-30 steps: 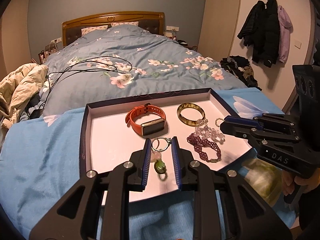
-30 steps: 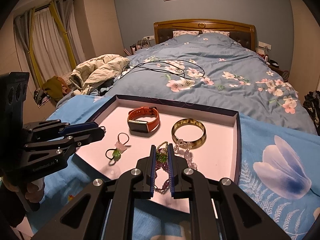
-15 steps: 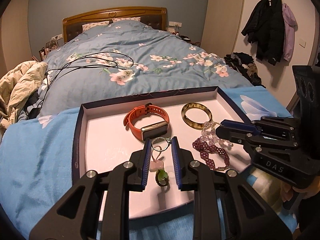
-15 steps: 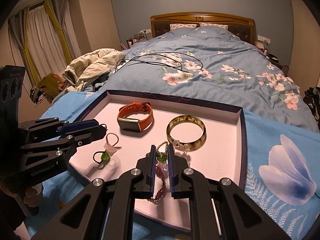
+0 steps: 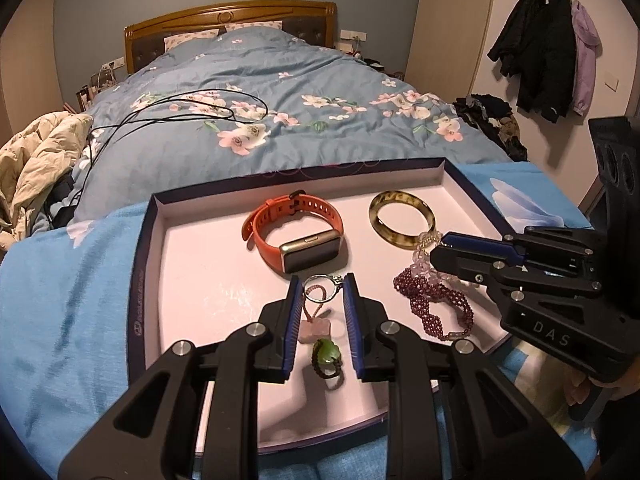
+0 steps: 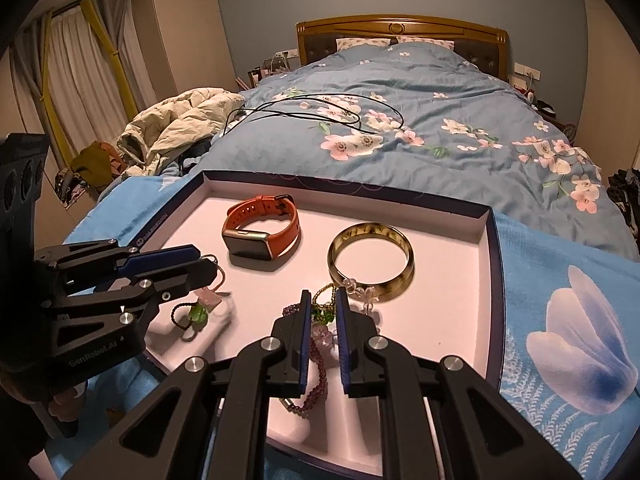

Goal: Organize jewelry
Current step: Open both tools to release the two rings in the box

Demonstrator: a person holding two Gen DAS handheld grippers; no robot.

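A dark-blue tray (image 5: 138, 280) with a pale pink floor lies on a blue blanket. On it rest an orange smartwatch (image 5: 298, 232) and an amber bangle (image 5: 402, 220). My left gripper (image 5: 321, 280) is shut on the metal ring of a charm. The charm's pink flower (image 5: 314, 328) and green bead (image 5: 326, 354) trail down onto the tray floor. My right gripper (image 6: 323, 294) pinches a green-beaded strand (image 6: 322, 314), and its jaws are just opening. From that strand, lilac beads and a purple bead bracelet (image 6: 316, 376) lie on the tray.
Behind the tray is a bed with a blue floral duvet (image 5: 280, 92) and a black cable (image 5: 180, 112) across it. A beige jacket (image 5: 36, 160) is heaped at the left. Coats (image 5: 540, 48) hang on the right wall. A hand (image 5: 580, 392) holds the right gripper.
Both grippers have sunk and moved forward over the tray. The charm and the purple bracelet, which hung above the floor, now rest on it.
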